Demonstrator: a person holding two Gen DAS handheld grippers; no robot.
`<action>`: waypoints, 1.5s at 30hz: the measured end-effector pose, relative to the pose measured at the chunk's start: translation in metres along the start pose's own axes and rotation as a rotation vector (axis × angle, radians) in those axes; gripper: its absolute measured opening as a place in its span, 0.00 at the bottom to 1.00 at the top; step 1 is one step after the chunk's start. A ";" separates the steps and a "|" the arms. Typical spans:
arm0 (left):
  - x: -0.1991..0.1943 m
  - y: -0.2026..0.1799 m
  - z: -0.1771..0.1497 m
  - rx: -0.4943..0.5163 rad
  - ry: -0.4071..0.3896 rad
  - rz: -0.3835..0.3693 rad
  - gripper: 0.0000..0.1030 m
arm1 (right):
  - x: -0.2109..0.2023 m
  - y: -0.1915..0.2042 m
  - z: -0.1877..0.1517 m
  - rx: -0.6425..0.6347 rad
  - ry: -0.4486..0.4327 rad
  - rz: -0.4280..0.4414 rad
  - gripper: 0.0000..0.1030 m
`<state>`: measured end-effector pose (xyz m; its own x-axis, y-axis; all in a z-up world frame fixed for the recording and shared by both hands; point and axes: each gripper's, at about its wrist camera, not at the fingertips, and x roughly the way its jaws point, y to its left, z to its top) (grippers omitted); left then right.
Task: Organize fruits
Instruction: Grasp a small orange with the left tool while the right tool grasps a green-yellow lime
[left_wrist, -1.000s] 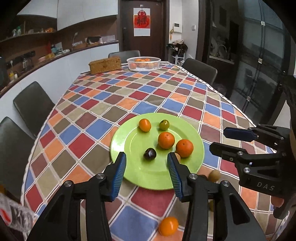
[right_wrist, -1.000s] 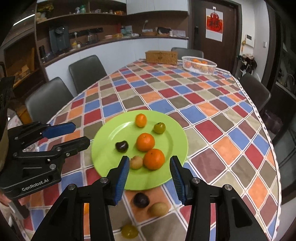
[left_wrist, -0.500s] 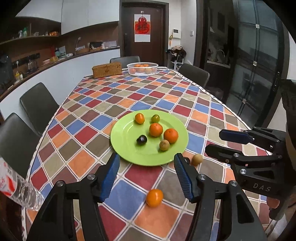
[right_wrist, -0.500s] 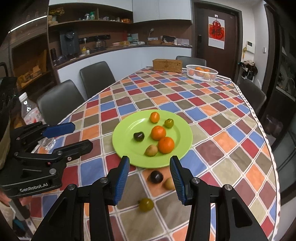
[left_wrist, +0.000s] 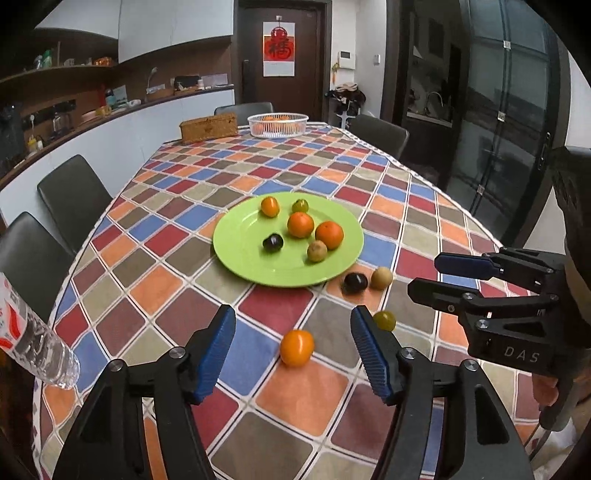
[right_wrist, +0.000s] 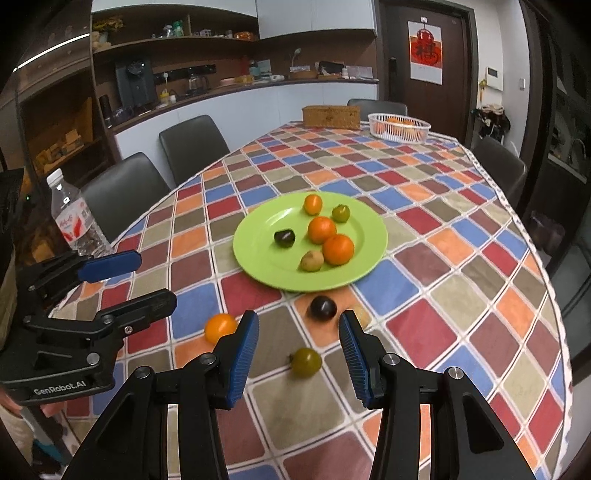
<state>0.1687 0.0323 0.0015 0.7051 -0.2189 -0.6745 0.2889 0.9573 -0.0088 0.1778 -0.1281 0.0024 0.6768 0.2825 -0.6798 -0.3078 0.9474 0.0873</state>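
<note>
Six small fruits sit on the green plate (left_wrist: 240, 254): three orange, one green, one dark plum, one brownish. Four more lie loose just beside it: a dark plum (left_wrist: 355, 283), a brown fruit (left_wrist: 381, 278), a green one (left_wrist: 385, 320) and an orange one (left_wrist: 296, 347).

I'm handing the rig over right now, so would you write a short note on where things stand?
Left hand-held gripper: open, empty, jaws just opening, an orange fruit on the cloth between them.
Right hand-held gripper: open, empty, above a green fruit.
Green plate: six fruits on it.
Still on the cloth near the plate: the orange fruit, the green fruit, a dark plum, a brown fruit.
Left: move those four onto the plate.
</note>
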 end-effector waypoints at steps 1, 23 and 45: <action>0.002 0.000 -0.001 -0.001 0.004 -0.001 0.62 | 0.002 0.000 -0.003 0.002 0.008 -0.003 0.45; 0.058 0.004 -0.033 0.042 0.107 -0.087 0.61 | 0.051 -0.005 -0.036 0.012 0.158 -0.013 0.45; 0.099 0.007 -0.028 -0.001 0.186 -0.111 0.32 | 0.081 -0.009 -0.035 0.034 0.209 0.026 0.30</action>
<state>0.2220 0.0223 -0.0859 0.5371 -0.2847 -0.7940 0.3572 0.9295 -0.0916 0.2120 -0.1191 -0.0786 0.5146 0.2733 -0.8127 -0.2982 0.9457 0.1292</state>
